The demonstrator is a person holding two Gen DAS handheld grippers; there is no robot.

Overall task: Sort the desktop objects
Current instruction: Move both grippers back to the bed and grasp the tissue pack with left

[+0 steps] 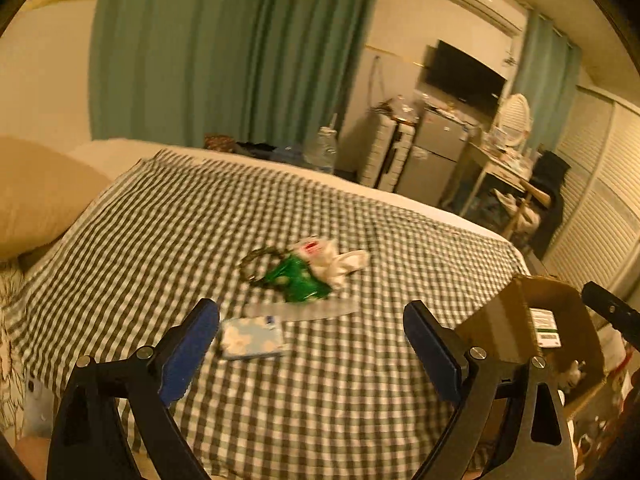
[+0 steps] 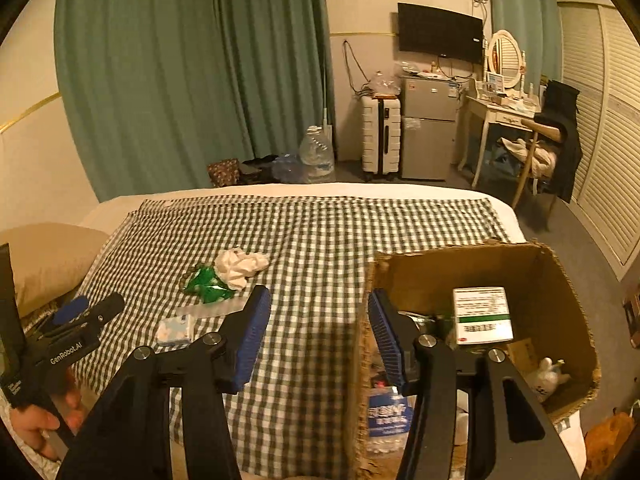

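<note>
On the checked cloth [image 1: 360,380] lie a pale blue tissue pack [image 1: 252,338], a clear flat strip [image 1: 304,310], a green wrapper [image 1: 298,276], a crumpled white tissue [image 1: 336,262] and a dark ring [image 1: 256,264]. My left gripper [image 1: 311,312] hovers open just short of the tissue pack, nothing between its pads. My right gripper [image 2: 318,296] is open and empty over the left wall of the cardboard box [image 2: 560,276]. The box holds a white carton [image 2: 482,314], a water bottle [image 2: 388,416] and a small white item [image 2: 546,376]. The left gripper [image 2: 96,304] and the hand [image 2: 36,420] holding it show at the left.
A tan pillow [image 2: 48,260] lies at the bed's left end. Beyond the far edge of the bed stand a big water jug [image 2: 318,156], a white suitcase [image 2: 382,138], a small fridge [image 2: 428,128] and a dressing table [image 2: 500,112] with a chair.
</note>
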